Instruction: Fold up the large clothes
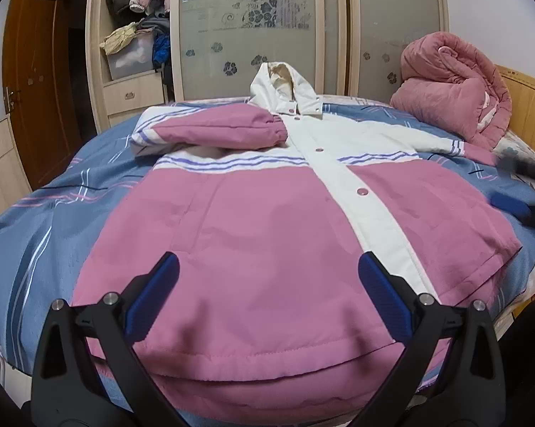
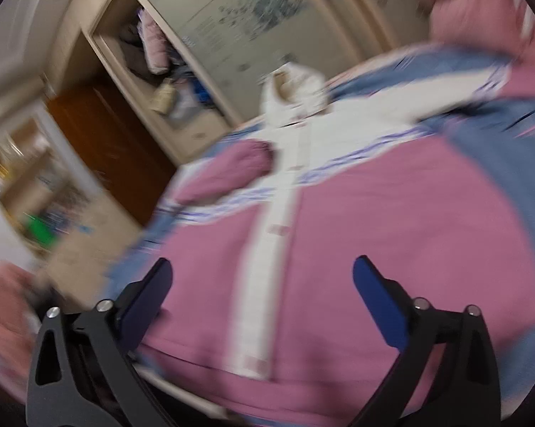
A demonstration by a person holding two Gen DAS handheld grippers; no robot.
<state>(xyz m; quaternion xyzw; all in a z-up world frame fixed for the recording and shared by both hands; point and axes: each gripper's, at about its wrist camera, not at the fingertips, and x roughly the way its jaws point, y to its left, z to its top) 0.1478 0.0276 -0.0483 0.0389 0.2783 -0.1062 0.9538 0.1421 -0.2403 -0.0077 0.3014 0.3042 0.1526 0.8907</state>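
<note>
- Two grippers, left gripper [image 1: 267, 277] and right gripper [image 2: 262, 277], hover wide open, holding nothing.
- Padded hooded jacket [image 1: 253, 220] lies flat, hem at bed [image 1: 54, 220] near edge.
- Judged soft, bulky, slippery; grip outstretched sleeve [image 1: 427, 142] cuff.

My left wrist camera sits low at the jacket's [image 1: 253, 235] hem, facing the wardrobe [image 1: 253, 17]. My right view is tilted and blurred, sharing both.
</note>
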